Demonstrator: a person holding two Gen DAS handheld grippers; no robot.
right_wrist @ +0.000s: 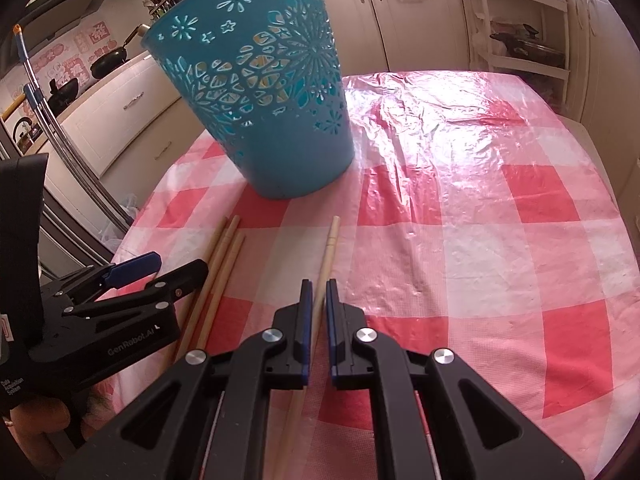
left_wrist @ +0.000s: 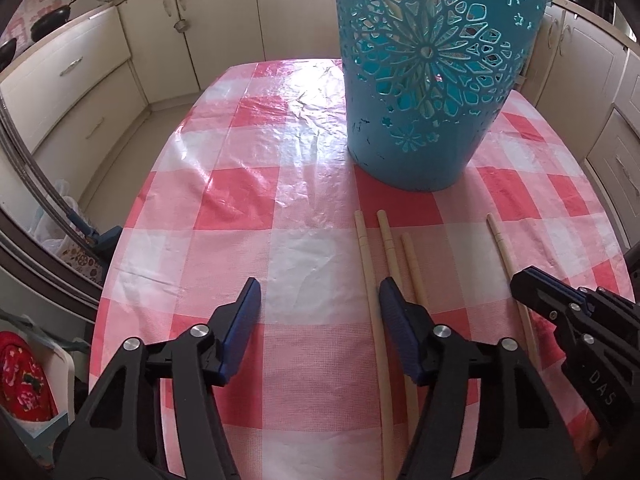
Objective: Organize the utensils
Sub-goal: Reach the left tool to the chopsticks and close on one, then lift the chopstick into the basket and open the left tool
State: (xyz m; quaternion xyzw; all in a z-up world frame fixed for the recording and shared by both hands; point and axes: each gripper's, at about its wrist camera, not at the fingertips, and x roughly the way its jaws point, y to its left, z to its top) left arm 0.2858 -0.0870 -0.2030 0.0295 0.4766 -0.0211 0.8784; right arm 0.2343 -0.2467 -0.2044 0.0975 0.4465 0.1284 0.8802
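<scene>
- Our right gripper [right_wrist: 319, 292] is pressed together on a single chopstick [right_wrist: 327, 252]. The stick lies in line with the jaws, so we judge it is pinched along its length, ready for lifting.
- Our left gripper [left_wrist: 320, 304] stands half spread and pinches nothing. Only checked cloth shows between its pads. Its right finger sits just beside the three loose chopsticks [left_wrist: 386, 240], we think to take one next.
- These three lie side by side, pointing toward the far side of the table. The fourth, held one is apart, to their right.
- The teal basket [left_wrist: 424, 88] stands upright beyond the sticks' far tips. Through its cut-out flowers we see pale stick shapes, so it probably collects the utensils.
- All rests on the red and white tablecloth [right_wrist: 480, 240], which is shiny and wrinkled.
- Writing: "GenRobot.AI" and small text "Data Acquisition System" on the left gripper's body; "DAS" on the right one.
</scene>
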